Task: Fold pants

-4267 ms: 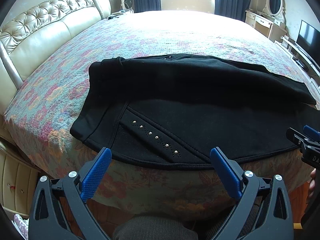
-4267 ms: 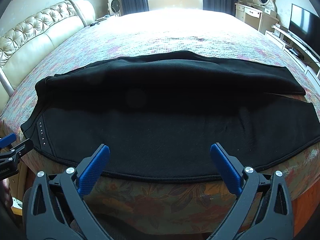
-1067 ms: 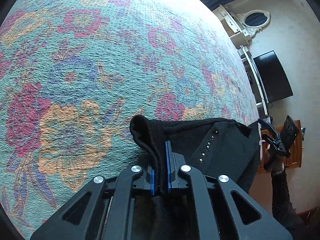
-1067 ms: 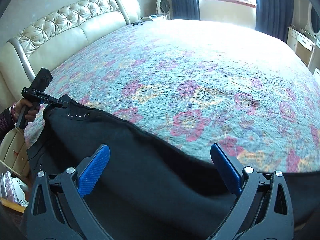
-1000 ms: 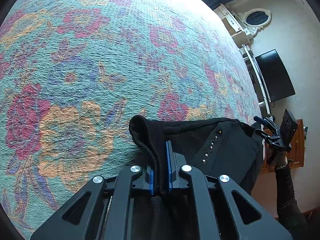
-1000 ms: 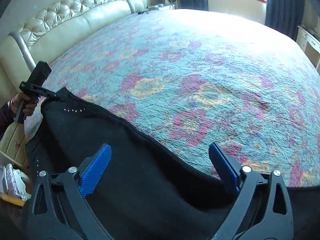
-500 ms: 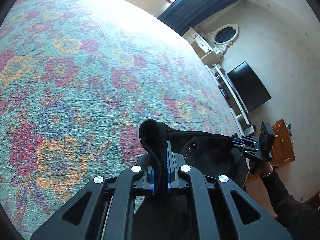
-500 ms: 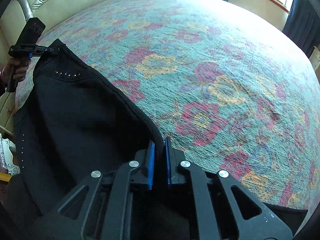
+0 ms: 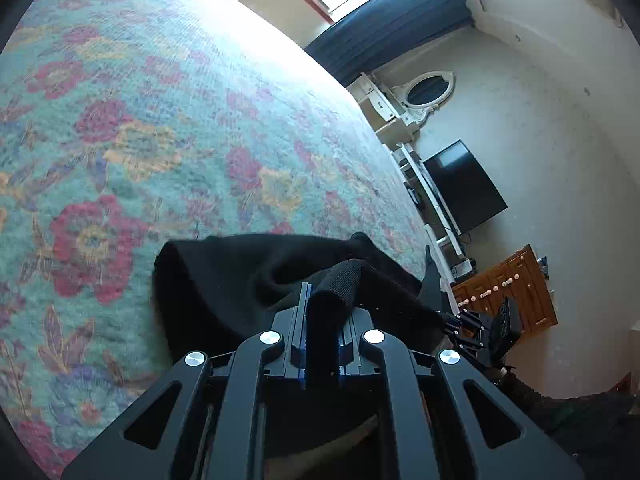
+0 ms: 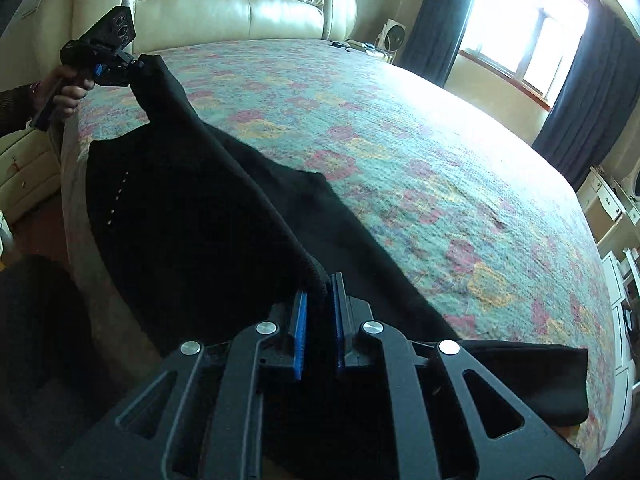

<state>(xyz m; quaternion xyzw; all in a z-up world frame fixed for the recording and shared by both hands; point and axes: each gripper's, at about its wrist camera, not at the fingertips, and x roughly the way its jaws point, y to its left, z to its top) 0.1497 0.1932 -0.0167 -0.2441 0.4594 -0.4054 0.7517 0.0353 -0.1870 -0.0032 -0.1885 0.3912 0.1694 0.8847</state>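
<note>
The black pants (image 10: 188, 216) hang lifted off the near edge of the flowered bed (image 10: 400, 128), stretched between both grippers. My left gripper (image 9: 320, 312) is shut on the waistband end of the pants (image 9: 248, 276); it also shows in the right wrist view (image 10: 134, 65) at the upper left, held by a hand. My right gripper (image 10: 319, 300) is shut on the pants' upper edge further along. A leg end (image 10: 532, 380) lies on the bed at the lower right. A row of studs (image 10: 118, 196) shows on the hanging cloth.
A cream tufted headboard (image 10: 240, 4) stands at the bed's left end. A window with dark curtains (image 10: 528, 28) is beyond the bed. A television (image 9: 464, 188), a white dresser with oval mirror (image 9: 424, 92) and a wooden cabinet (image 9: 508, 292) line the right wall.
Both grippers have risen with the pants' upper edge, lifting the cloth off the bed. Both wrist views now tilt upward toward the room.
</note>
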